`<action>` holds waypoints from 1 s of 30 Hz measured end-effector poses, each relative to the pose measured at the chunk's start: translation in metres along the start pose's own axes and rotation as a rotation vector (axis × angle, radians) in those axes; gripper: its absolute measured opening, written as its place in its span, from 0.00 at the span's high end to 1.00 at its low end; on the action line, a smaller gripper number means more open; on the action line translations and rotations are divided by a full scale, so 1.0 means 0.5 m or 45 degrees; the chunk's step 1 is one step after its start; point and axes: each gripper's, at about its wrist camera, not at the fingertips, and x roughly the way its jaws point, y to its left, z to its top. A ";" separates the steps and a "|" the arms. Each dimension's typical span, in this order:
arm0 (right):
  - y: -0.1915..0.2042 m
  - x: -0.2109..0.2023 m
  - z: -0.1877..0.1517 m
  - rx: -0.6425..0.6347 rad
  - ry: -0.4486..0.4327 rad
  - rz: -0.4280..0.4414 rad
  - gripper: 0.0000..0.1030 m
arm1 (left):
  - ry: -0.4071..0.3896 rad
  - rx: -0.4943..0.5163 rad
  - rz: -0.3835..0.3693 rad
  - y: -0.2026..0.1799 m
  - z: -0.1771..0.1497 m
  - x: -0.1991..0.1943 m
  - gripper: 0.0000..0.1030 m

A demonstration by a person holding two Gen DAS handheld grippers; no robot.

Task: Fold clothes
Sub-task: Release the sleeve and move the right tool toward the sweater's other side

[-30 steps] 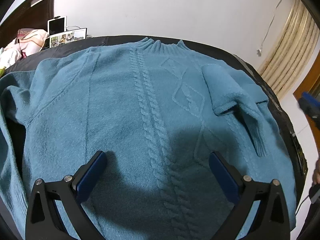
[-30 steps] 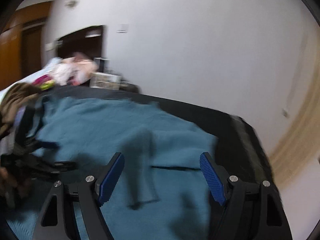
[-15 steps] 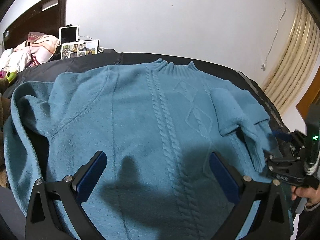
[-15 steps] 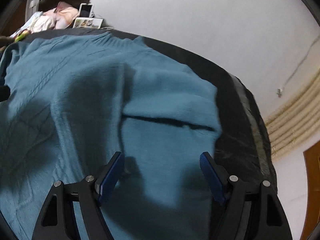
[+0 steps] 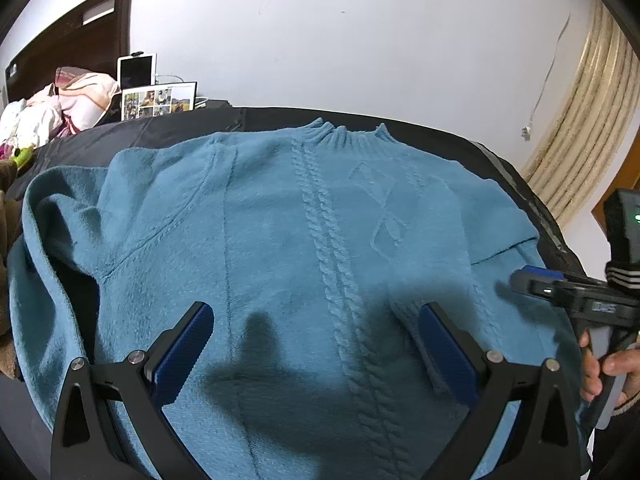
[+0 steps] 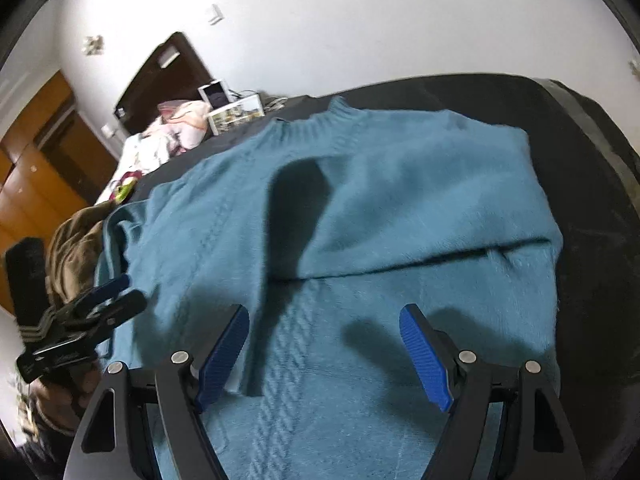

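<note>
Closest to us, our left gripper (image 5: 316, 344) hangs over the lower half of the sweater (image 5: 280, 240) with its jaws spread wide and nothing between the blue pads (image 5: 182, 354). Same deal with our right gripper (image 6: 325, 354) — jaws wide apart, only knit below them, not pinching anything.

The sweater lies flat, front up, on a dark surface (image 5: 160, 132). Its long axis runs straight away from us: hem at our end, ribbed collar (image 5: 348, 134) pointing at the far wall (image 5: 360, 40). A cable braid (image 5: 332, 260) runs down the middle along that axis. The right sleeve (image 6: 420, 216) is folded across the chest, cuff end hanging down near the right gripper's left pad. The left sleeve (image 5: 52, 220) is bunched loose off the left edge.

Beyond the collar — a photo frame (image 5: 158, 100), a tablet (image 5: 137, 71), piled bedding (image 5: 60, 108) and a dark headboard (image 5: 72, 44).
</note>
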 end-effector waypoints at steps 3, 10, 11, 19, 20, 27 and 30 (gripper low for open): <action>0.010 0.012 0.011 -0.015 0.020 -0.059 0.23 | 0.000 0.009 -0.001 0.000 0.001 -0.002 0.00; 0.067 0.066 0.037 0.034 0.096 0.122 0.23 | -0.052 0.075 0.026 0.005 0.014 -0.028 0.00; 0.075 0.080 0.039 0.060 0.125 0.160 0.23 | -0.059 0.096 0.033 0.003 0.015 -0.031 0.00; 0.107 0.069 0.065 0.282 0.077 0.825 0.23 | -0.051 0.094 -0.025 0.006 0.017 -0.030 0.00; 0.105 0.063 0.070 0.298 0.050 0.908 0.23 | -0.050 0.097 -0.044 0.002 0.016 -0.030 0.00; 0.073 0.037 0.058 0.270 -0.057 0.871 0.23 | -0.043 0.180 -0.049 -0.032 0.004 -0.012 0.00; 0.049 0.035 0.051 0.285 -0.085 0.825 0.23 | -0.024 0.211 -0.024 -0.039 -0.002 -0.001 0.00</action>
